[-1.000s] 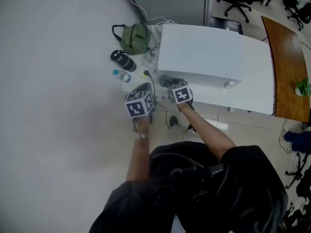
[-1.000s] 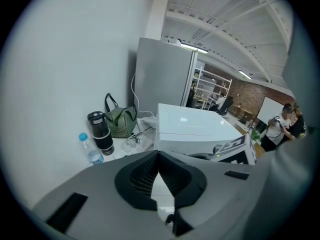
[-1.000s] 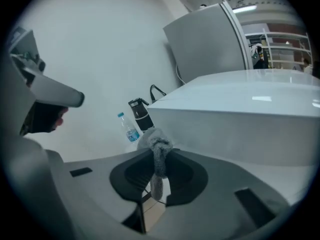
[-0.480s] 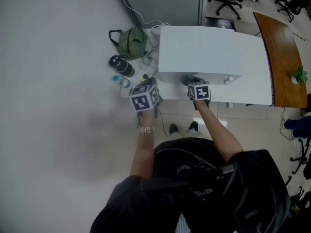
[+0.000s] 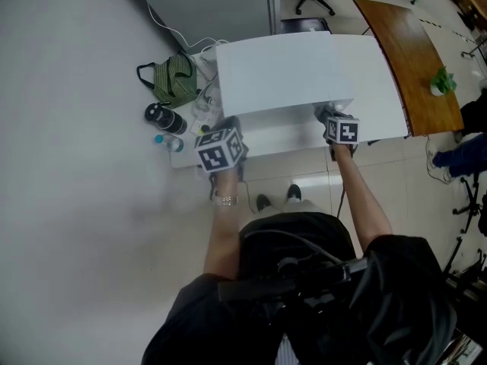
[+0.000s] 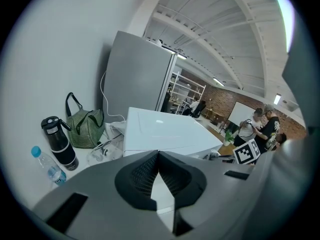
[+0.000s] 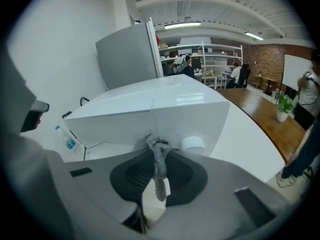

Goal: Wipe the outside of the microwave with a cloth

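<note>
Microwave (image 5: 304, 67) on white table (image 5: 380, 105), directly ahead of both tools. Within the last second the right tool (image 5: 330, 117) was carried along the front face from its left part to the right corner. Its jaws are clamped on the grey cloth (image 7: 159, 164), which is bunched against the front beside the knob (image 7: 192, 144). One front pass is judged done; top and sides outstanding. Left tool (image 6: 159, 176) is kept at the left corner, jaws closed, nothing held. To its left, a striped bag (image 5: 169, 80), black flask (image 5: 160, 116) and water bottle (image 5: 169, 142) crowd the side panel.
</note>
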The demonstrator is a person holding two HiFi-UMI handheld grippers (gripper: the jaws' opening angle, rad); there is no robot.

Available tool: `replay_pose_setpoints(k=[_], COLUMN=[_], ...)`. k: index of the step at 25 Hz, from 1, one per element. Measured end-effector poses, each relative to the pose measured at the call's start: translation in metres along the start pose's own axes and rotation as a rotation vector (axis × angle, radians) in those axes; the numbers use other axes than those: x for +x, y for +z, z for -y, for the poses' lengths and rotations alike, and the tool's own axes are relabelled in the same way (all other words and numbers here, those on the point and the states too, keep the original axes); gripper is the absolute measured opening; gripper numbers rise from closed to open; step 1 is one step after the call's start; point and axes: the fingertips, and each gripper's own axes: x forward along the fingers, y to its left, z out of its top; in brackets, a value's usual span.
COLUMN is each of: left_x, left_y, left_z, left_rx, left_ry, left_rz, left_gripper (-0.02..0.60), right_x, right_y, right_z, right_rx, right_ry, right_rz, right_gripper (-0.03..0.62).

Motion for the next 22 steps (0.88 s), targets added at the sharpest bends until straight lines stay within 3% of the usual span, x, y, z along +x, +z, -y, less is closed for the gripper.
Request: replay_pose_setpoints(k=[3, 6, 9, 13, 17, 22], left_x=[-0.009, -0.024, -0.045, -0.073, -0.094, -0.094], left_y=[-0.004, -0.007, -0.012, -0.021, -0.031, -0.031], left_z=[-0.011, -0.031, -0.055, -0.082, -0.100, -0.103], left_rx=[-0.013, -0.031, -0.053, -0.083, -0.106, -0.115], left_ry=[0.023, 0.070, 0.133, 0.218, 0.272, 0.273], left_rz=[0.003, 0.010, 0.018, 0.024, 0.018, 0.025], left_gripper=[-0.006, -0.006, -0.006, -0.006, -0.006, -0.006], right_x=[0.010, 0.040, 0.061, 0.082, 0.107, 0.124], right_y=[-0.016, -0.044, -0.064, -0.072, -0.076, -0.067], right_z=[-0.048, -0.127, -0.225, -0.318, -0.333, -0.275], right_rx=[0.011, -0.107, -0.218, -0.215, -0.125, -0.087], right_ry=[0.094, 0.208, 0.375, 0.524, 0.517, 0.413], right_rz=[-0.008, -0.093, -0.140, -0.169, -0.220, -0.229], right_gripper=[0.044, 0.044, 0.044, 0.044, 0.044, 0.044])
